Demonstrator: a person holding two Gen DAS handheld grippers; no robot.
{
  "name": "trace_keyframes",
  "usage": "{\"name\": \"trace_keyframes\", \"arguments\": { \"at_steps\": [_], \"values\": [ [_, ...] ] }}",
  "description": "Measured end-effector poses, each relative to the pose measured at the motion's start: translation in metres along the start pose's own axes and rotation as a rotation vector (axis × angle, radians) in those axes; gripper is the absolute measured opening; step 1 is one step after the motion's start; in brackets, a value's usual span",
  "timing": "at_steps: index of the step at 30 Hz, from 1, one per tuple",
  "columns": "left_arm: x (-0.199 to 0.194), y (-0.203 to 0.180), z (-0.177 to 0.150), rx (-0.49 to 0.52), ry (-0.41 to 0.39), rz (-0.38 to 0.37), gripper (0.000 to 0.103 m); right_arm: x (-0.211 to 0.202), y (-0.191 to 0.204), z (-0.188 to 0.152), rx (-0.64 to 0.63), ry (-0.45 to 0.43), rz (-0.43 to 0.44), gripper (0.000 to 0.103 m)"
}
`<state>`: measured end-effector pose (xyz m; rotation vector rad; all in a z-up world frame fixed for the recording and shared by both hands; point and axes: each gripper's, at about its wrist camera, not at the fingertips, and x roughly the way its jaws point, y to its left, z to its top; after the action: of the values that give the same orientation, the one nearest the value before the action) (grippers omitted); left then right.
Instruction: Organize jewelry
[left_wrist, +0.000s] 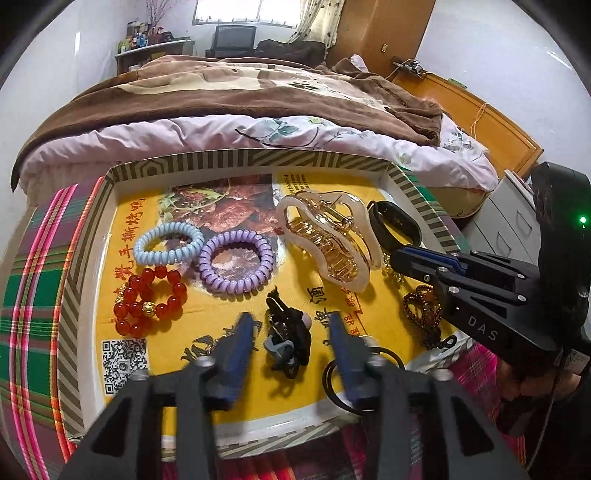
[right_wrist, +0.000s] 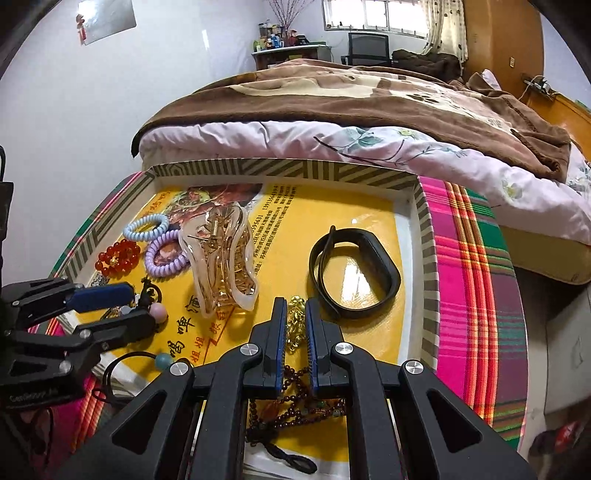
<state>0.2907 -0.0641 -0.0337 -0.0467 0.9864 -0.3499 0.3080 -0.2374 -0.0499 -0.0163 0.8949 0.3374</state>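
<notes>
A striped-rim tray (left_wrist: 258, 158) with a yellow printed liner holds the jewelry. My left gripper (left_wrist: 290, 317) stands open over its front, a tangle of black hair ties (left_wrist: 288, 332) lying loose between the fingers. My right gripper (right_wrist: 295, 302) is shut to a narrow slit above a gold chain (right_wrist: 295, 325); whether it pinches the chain I cannot tell. Brown prayer beads (right_wrist: 295, 402) lie under it. Further back sit a clear and gold claw clip (left_wrist: 328, 240), a black wristband (right_wrist: 384, 258), a purple coil tie (left_wrist: 221, 284), a blue coil tie (left_wrist: 146, 251) and a red bead bracelet (left_wrist: 129, 295).
The tray rests on a plaid cloth (left_wrist: 33, 295). A bed with a brown blanket (left_wrist: 221, 92) runs close behind it. A thin black elastic loop (left_wrist: 332, 387) hangs over the tray's front edge. A grey cabinet (left_wrist: 517, 221) stands at the right.
</notes>
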Motion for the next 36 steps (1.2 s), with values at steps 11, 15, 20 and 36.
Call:
{"name": "trace_keyframes", "arguments": {
  "at_steps": [11,15,20,36],
  "values": [
    [-0.013,-0.002,-0.003,0.004,-0.019,0.018,0.066,-0.011,0.001,-0.001,0.020,-0.022,0.005,0.030],
    [-0.028,-0.005,-0.008,0.010,-0.046,0.032,0.072,-0.026,0.004,-0.005,0.033,-0.053,0.012,0.030],
    [-0.055,-0.007,-0.018,0.001,-0.104,0.086,0.079,-0.049,0.011,-0.014,0.067,-0.091,0.006,0.040],
    [-0.105,-0.015,-0.081,-0.041,-0.162,0.208,0.080,-0.106,0.048,-0.078,0.128,-0.143,-0.100,0.044]
  ]
}}
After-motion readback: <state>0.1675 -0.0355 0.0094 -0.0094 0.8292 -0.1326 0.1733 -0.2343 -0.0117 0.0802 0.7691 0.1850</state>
